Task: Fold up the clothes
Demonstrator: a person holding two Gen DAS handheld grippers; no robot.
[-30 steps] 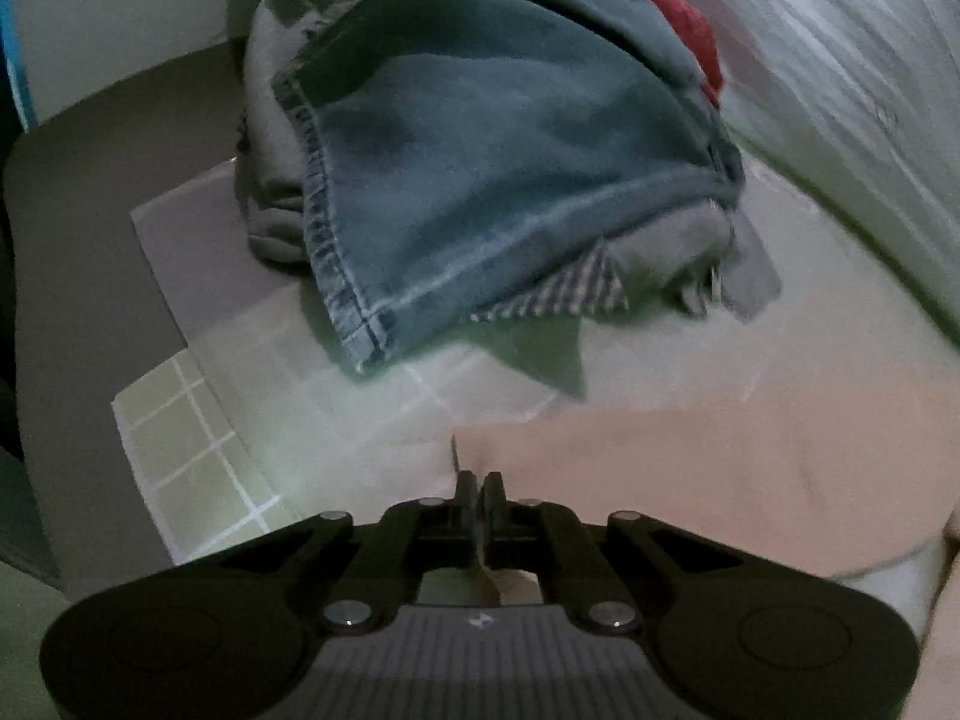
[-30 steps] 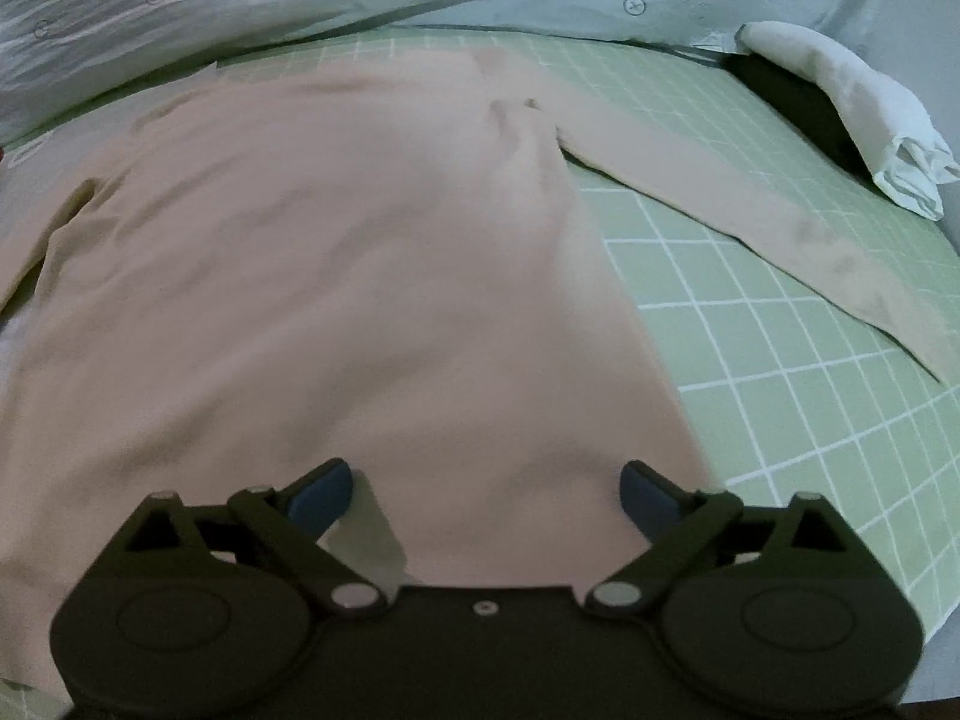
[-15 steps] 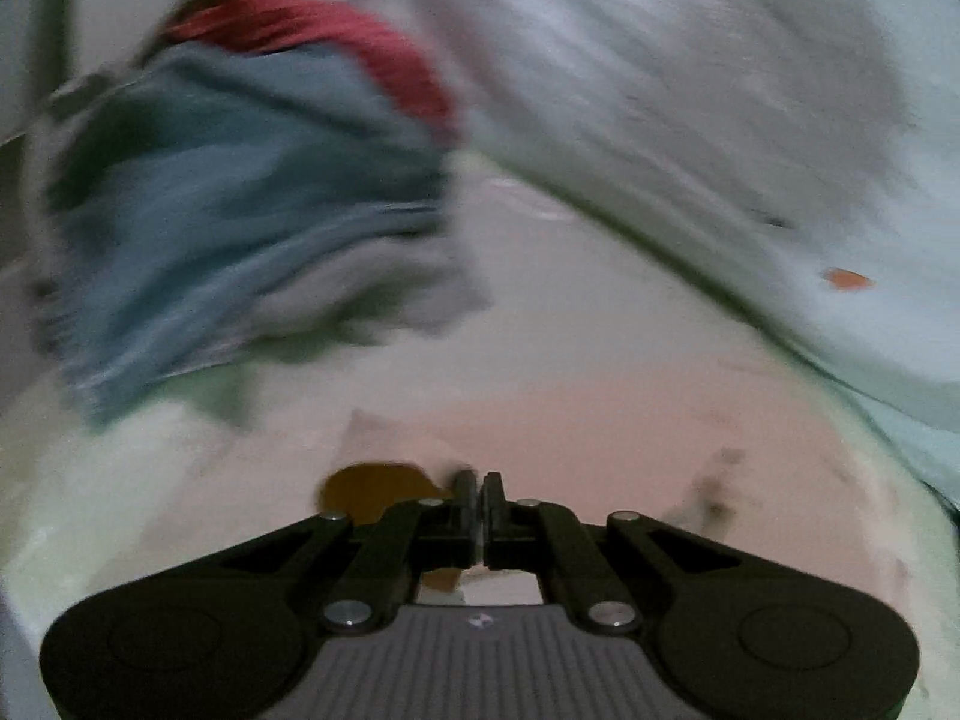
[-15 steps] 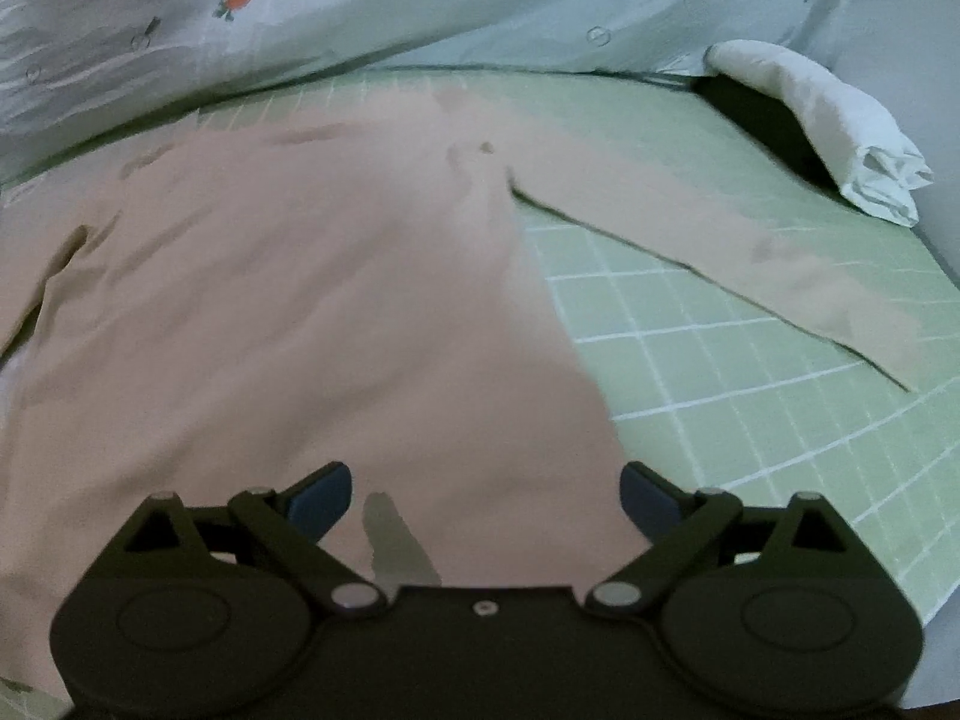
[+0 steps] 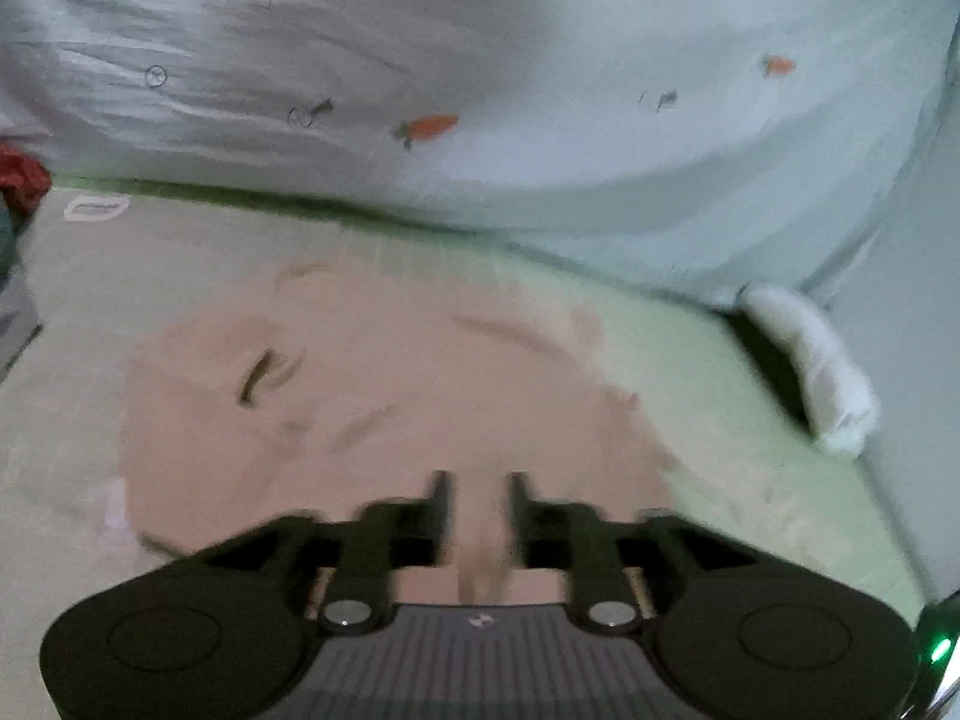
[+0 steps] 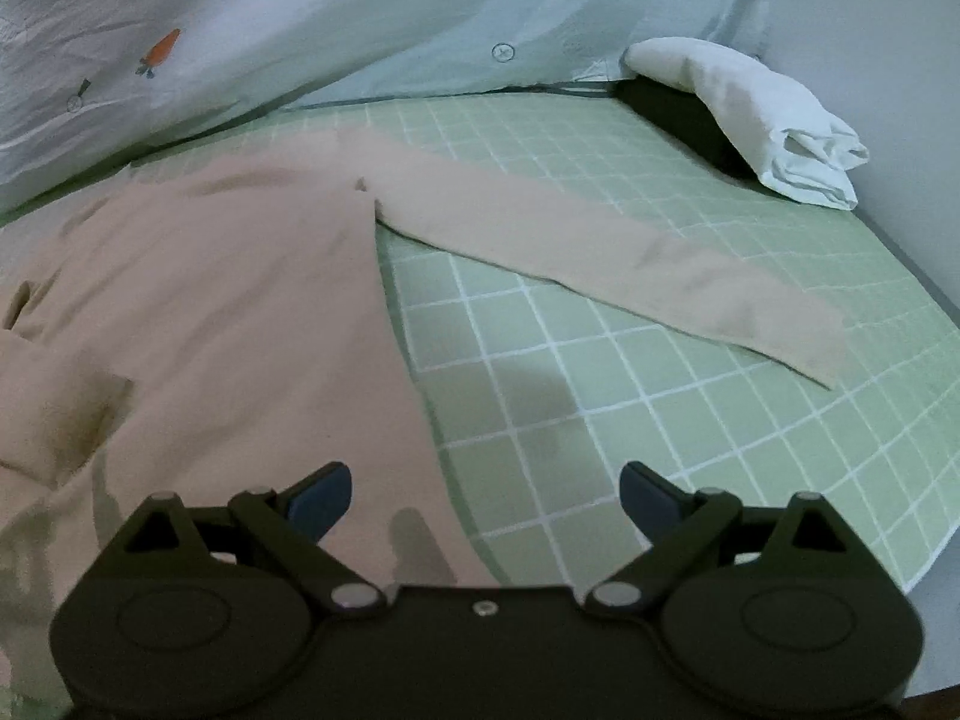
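Green checked sheet (image 6: 660, 420) is the work surface. Peach long-sleeve top (image 6: 240, 312) lies on it, body flat, its left part lapped over the body, other sleeve (image 6: 600, 258) stretched out toward white bundle (image 6: 750, 114): partly folded. Right gripper (image 6: 486, 489) wide apart over top's hem edge, empty. Left gripper (image 5: 477, 510) slightly apart over the top; blurred, cloth contact unclear

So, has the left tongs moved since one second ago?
Yes. The left tongs swung right: the clothes pile it faced then is now only a red scrap at the left edge, and the white roll appears. Its jaws have also parted.
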